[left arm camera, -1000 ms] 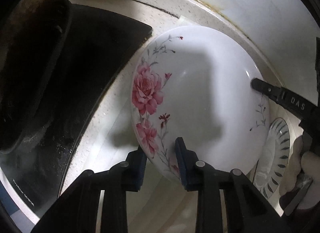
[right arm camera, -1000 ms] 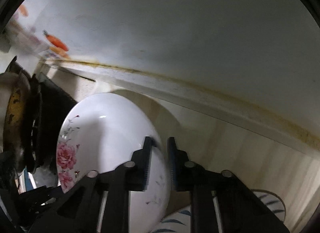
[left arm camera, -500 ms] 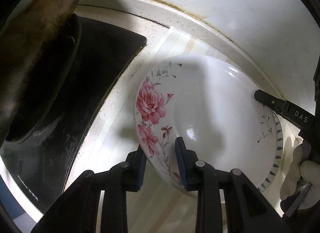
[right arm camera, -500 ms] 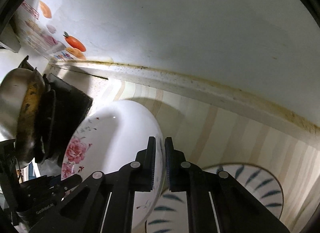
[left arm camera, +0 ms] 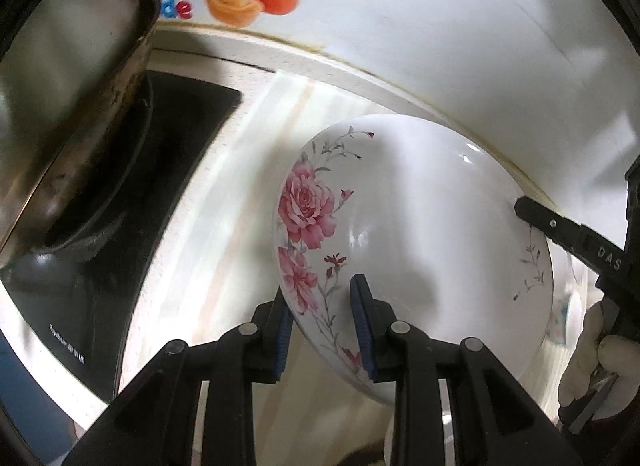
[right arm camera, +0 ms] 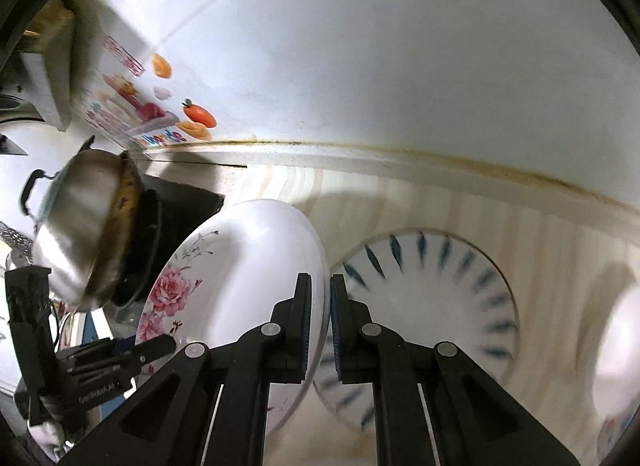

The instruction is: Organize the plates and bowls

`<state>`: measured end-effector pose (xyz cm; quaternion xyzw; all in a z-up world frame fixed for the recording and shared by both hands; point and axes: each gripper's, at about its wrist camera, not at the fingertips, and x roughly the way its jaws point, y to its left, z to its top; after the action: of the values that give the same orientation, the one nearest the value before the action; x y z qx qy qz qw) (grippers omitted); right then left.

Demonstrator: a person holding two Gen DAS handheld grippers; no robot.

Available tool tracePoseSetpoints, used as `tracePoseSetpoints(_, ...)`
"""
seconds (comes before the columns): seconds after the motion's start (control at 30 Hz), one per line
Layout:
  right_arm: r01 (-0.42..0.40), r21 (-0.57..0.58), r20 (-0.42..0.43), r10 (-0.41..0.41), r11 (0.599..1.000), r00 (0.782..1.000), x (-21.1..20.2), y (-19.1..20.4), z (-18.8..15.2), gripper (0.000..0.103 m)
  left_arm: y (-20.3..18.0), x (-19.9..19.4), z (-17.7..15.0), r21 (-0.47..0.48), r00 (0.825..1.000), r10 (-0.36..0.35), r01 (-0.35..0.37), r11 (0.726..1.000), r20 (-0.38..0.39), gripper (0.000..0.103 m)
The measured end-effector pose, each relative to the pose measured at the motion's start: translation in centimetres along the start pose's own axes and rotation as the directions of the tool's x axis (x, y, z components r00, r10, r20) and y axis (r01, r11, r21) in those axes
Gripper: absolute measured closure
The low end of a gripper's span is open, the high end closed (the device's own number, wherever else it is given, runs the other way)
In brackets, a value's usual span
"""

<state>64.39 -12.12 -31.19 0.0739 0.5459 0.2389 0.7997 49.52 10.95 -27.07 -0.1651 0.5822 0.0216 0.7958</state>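
rose plate (left arm camera: 420, 234), gripped by both grippers

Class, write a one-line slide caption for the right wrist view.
Right gripper clamps the rim of a rose-patterned plate, held tilted above a blue-leaf plate on the striped counter.

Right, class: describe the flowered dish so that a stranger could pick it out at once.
Start at the black stove with the steel pot; beside it, above the pale striped counter, both grippers grip one tilted white dish. Its pink roses set it apart from the blue-leaf plate lying flat.
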Motion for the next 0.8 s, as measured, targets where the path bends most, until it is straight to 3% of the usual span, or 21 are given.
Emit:
tracePoseSetpoints(0.33, 0.004, 0.143, 0.014, -0.006, 0.99, 1.0, -7.2, -4.4, -11.0, 0.092, -4.2, -0.2, -6.2, 0.16, 0.996, -0.019, 0.032, 0.987, -0.083, 0.078)
tracePoseSetpoints(0.6, 0.01, 0.282, -0.024, -0.003, 0.959, 1.0, -6.8, -8.5, -19.1, 0.092, -6.7, 1.9, -9.8, 0.259, 0.989, 0.027, 0.013, 0.966, -0.148, 0.078)
tracePoseSetpoints(0.8, 0.009, 0.336, -0.028, 0.0, 0.942, 1.0, -6.7, -10.2, -21.8, 0.092, -8.2, 3.1, -11.4, 0.311, 0.983, 0.057, 0.0, 0.95, -0.175, 0.078)
